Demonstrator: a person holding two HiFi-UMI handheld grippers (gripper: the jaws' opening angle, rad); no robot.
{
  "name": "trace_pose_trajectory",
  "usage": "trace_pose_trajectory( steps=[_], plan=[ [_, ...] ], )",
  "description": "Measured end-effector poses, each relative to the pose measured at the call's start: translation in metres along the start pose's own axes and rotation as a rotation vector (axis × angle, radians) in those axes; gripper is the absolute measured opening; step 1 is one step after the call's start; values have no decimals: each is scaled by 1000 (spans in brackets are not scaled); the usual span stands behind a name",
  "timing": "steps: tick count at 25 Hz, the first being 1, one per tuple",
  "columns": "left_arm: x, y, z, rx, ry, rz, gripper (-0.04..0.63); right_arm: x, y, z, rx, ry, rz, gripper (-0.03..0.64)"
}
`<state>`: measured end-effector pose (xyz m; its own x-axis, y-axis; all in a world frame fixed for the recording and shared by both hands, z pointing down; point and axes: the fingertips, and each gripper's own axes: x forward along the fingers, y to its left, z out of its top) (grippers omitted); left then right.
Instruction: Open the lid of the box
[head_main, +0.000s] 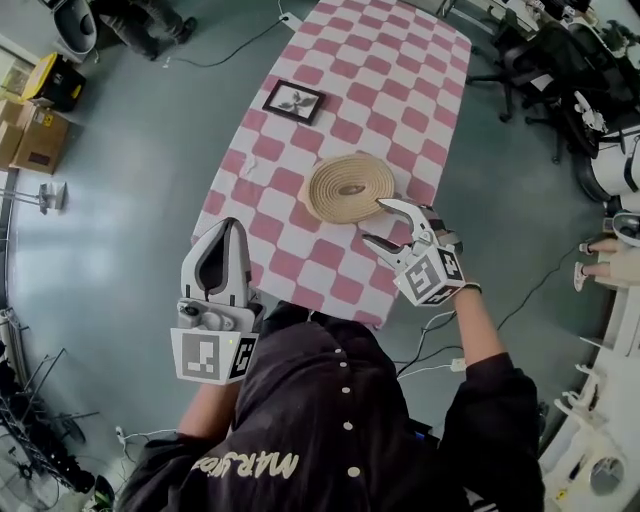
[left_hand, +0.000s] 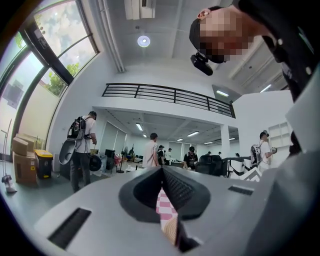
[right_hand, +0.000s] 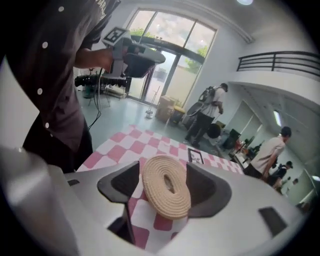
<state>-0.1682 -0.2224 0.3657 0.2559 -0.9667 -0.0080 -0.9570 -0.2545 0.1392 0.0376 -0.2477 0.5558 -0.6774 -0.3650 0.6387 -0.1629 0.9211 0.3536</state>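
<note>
The box (head_main: 350, 187) — a round, low container of coiled woven fibre — sits on the checked surface (head_main: 330, 90), toward its near end and well apart from the picture frame (head_main: 293, 101). By its look it is light, fairly stiff and rough enough not to slip. A lid of this weave probably lifts with little force, though the base may rise with it unless steadied. The likely grasp point is the lid's rim or the dark oval at the centre of the top. The right hand-held gripper (head_main: 375, 222) is released, jaws spread wide just beside the box's near-right edge, framing it with neither pad pressing on it. The left hand-held gripper (head_main: 230, 238) is clenched on nothing, off the surface's near-left edge. Not resolvable — the seam between lid and body, and whether the central oval is a knob or a recess.
</note>
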Motion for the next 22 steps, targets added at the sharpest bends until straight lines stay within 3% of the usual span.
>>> trace_pose_trajectory(
  steps=[9, 13, 22],
  plan=[
    [8, 7, -20, -43, 36, 3, 9, 83, 25, -74, -224, 291, 266, 305],
    [8, 15, -27, -53, 48, 23, 9, 103, 36, -98, -266, 391, 366, 313],
    [4, 28, -38, -71, 81, 61, 9, 126, 41, -114, -266, 489, 421, 334]
  ],
)
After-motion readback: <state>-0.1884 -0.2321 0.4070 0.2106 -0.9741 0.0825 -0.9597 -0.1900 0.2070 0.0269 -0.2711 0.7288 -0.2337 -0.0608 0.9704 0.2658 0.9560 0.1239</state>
